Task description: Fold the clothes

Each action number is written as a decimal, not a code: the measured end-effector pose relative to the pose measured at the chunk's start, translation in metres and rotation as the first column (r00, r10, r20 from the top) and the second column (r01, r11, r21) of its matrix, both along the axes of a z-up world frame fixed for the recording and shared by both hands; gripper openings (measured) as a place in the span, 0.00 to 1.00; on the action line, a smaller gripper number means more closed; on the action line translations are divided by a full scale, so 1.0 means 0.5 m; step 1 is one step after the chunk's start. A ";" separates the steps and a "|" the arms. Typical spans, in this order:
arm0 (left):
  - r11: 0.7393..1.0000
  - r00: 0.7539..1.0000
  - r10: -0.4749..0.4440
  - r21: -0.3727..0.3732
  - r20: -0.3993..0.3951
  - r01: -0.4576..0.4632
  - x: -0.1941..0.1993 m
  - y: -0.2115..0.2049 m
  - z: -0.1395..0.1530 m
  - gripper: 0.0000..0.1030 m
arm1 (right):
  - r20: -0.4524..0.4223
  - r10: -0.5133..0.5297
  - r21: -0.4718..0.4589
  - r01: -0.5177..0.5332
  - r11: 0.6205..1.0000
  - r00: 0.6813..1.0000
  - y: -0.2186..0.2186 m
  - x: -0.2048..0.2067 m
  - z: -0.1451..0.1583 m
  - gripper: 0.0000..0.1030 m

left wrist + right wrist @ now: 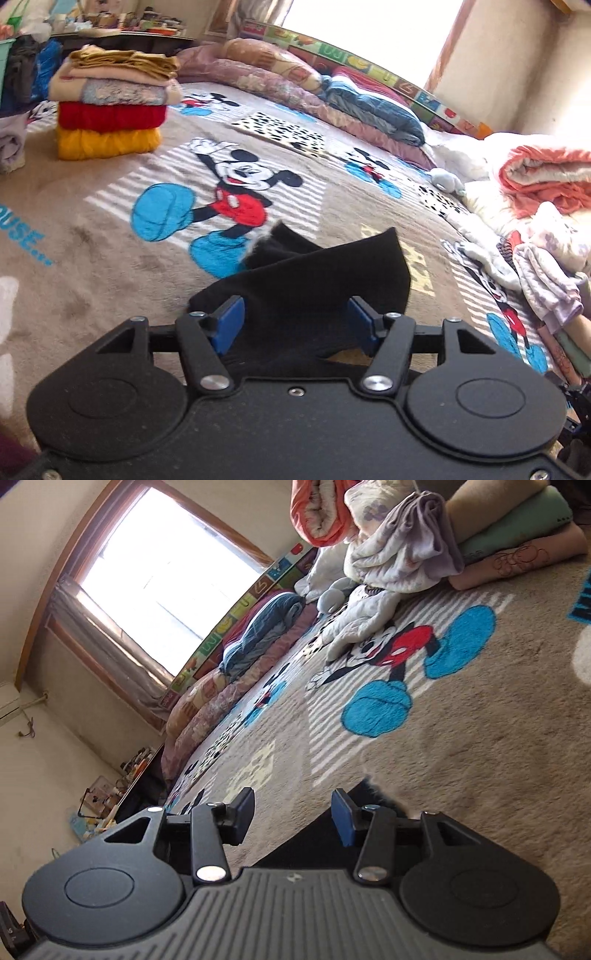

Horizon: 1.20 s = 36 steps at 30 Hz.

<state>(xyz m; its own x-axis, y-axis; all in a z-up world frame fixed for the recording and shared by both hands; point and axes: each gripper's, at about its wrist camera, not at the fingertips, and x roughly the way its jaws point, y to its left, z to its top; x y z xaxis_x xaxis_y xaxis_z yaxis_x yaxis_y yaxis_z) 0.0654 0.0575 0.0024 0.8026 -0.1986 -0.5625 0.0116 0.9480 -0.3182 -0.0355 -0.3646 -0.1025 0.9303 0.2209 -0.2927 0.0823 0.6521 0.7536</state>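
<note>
We count one black garment (317, 280), four folded items in one stack (110, 107), two grippers (295, 319) (293, 814).

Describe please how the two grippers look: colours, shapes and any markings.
The left gripper has a smooth black body with two round discs, silver screws, black linkage arms, and blue pads on its jaws. The right gripper is shaped alike, but its grey centre plate is ribbed, with a small logo. One pad looks blue, the other dark.

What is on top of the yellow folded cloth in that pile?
A red folded cloth lies on the yellow folded cloth, then a pale patterned blanket, with a mustard cloth topmost. Anything tucked between them is covered.
</note>
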 end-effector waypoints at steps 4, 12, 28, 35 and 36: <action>0.989 0.992 -0.123 0.088 0.012 0.121 0.050 -0.087 0.021 0.62 | -0.001 0.131 0.051 -0.131 0.990 0.991 0.040 0.053 -0.009 0.53; 0.918 0.965 -0.260 0.302 -0.034 0.258 0.163 -0.278 0.020 0.65 | 0.011 0.200 0.117 -0.200 0.973 0.980 0.073 0.115 -0.019 0.53; 0.934 0.989 -0.037 0.348 -0.144 0.086 0.277 -0.287 -0.107 0.16 | -0.007 0.200 0.232 -0.193 0.953 0.980 0.043 0.117 -0.047 0.53; 0.951 0.988 -0.149 -0.268 0.042 0.155 0.174 -0.105 -0.038 0.14 | -0.009 0.218 0.211 -0.211 0.954 0.976 0.064 0.116 -0.050 0.53; 0.920 0.987 -0.150 -0.358 0.058 0.161 0.160 -0.075 -0.038 0.14 | -0.007 0.223 0.208 -0.217 0.954 0.975 0.068 0.116 -0.050 0.53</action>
<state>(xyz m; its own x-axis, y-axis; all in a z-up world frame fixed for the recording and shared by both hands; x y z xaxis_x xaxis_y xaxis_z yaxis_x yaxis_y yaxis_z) 0.1452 0.0198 -0.0165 0.7602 -0.5072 -0.4060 0.1639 0.7544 -0.6356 0.0225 -0.3307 -0.1275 0.8435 0.4770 -0.2471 -0.0211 0.4890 0.8720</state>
